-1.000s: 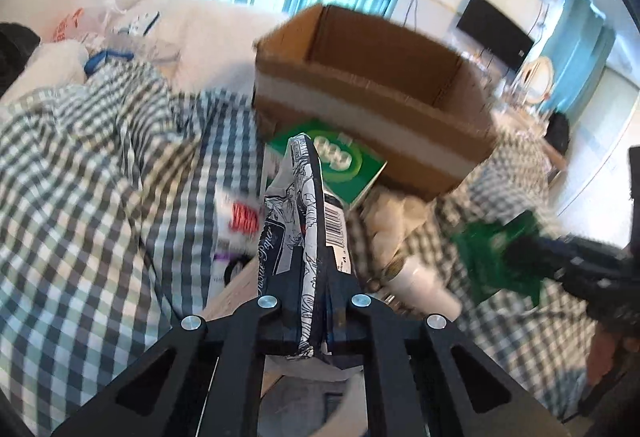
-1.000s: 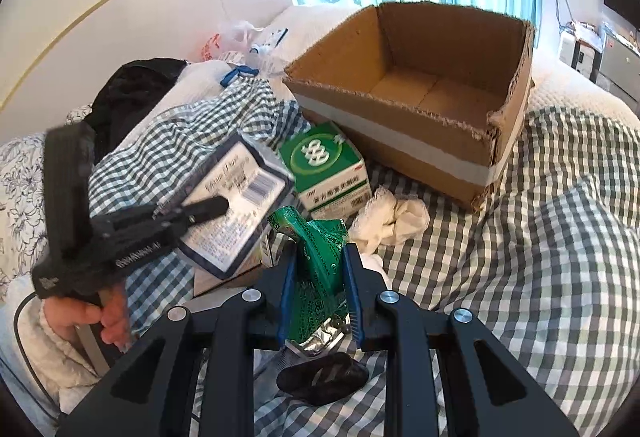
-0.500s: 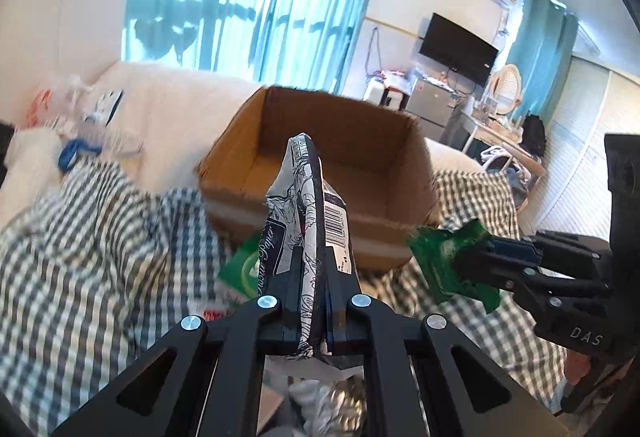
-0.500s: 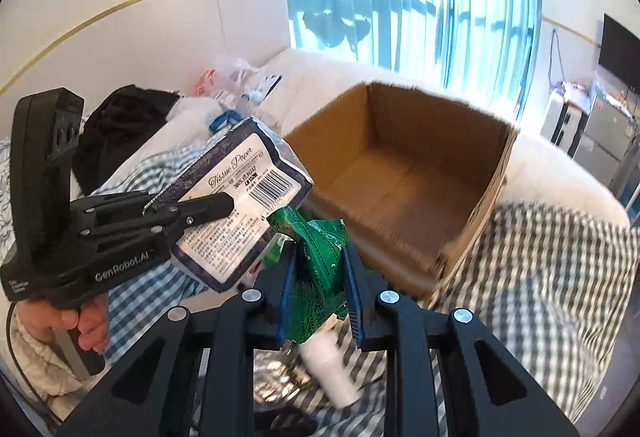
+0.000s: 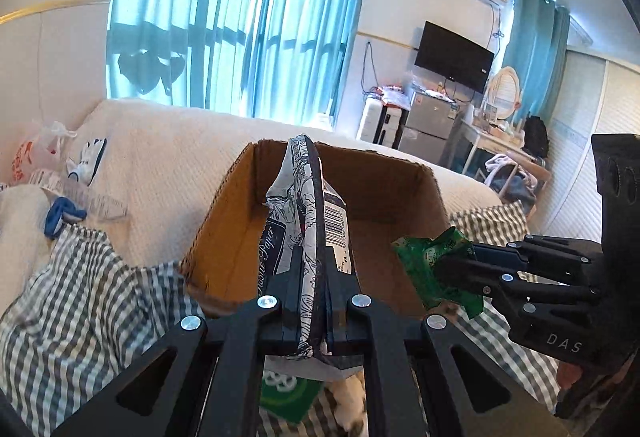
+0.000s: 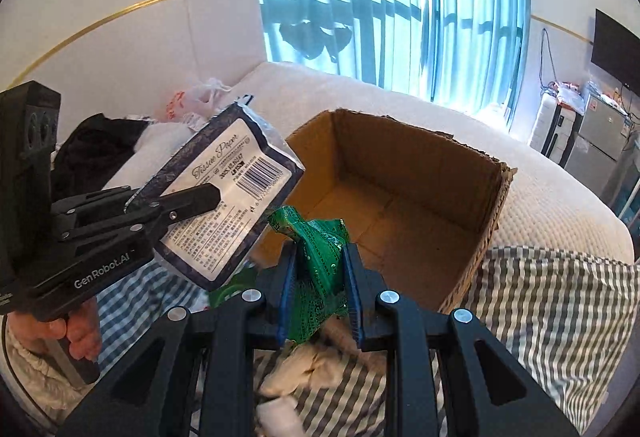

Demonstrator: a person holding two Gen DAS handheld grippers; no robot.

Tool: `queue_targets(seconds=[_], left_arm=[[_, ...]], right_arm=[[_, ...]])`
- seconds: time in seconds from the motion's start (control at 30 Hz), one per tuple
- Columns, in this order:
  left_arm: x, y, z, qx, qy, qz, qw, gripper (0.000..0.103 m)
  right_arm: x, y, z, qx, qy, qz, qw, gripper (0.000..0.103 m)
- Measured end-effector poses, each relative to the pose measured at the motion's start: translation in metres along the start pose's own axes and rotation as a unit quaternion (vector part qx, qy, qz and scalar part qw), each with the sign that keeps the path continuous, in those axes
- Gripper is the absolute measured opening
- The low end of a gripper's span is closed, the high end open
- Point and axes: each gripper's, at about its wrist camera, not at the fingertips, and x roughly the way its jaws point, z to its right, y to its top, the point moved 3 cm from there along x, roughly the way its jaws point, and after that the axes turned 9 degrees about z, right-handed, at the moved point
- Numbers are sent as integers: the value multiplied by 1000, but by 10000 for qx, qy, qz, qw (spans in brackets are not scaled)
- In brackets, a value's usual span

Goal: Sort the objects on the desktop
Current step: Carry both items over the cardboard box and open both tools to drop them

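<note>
- Left wrist view: the left hand-held gripper (image 5: 312, 301) is clamped on a tissue pack (image 5: 306, 233), which stands on edge between the fingers with its barcode side facing right
- The pack's top reaches up over the near wall of the open cardboard box (image 5: 400, 173), which sits on the bed ahead and looks empty in the part that shows
- To the right, the right hand-held gripper (image 5: 452, 269) pinches a crumpled green wrapper (image 5: 436, 269) level with the box's near right corner
- Below the fingers a green carton (image 5: 288, 393) lies on the checked blanket (image 5: 76, 309)
- Right wrist view: the right hand-held gripper (image 6: 318, 285) is closed on the green wrapper (image 6: 320, 261), which bunches up between the blue pads just short of the box's near rim
- The box (image 6: 400, 173) lies ahead and slightly right, mouth up, floor bare
- At left, the left hand-held gripper (image 6: 192, 201) holds the tissue pack (image 6: 228, 201) tilted, its far corner just at the box's near left edge
- To drop both well, I judge each load should be carried fully past the near wall and lowered into the box before the fingers let go; the wrapper is light and may cling or drift, so release it low
- Keep the two tools apart over the opening so they do not knock
</note>
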Motion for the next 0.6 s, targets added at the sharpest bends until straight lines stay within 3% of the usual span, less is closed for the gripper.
queue_targets(seconds=[0.27,0.47,0.57,0.6], left_arm=[[56,2,-13,-102,-15,-131,9999,7],[87,-7,-16,-110,-13,-315,9994,7],[93,-12,-16,-76,87,-437,9990,14],[94,-12,-16,-54,137,-462,9988,24]], right_arm=[[51,-9,37,283,-73,-317,9991,22],[55,-16,51,450,-133,-294,9985,27],[49,-13,53,472,-203,-198,9985,44],[46,-12,54,502,-228,-155,9984,53]])
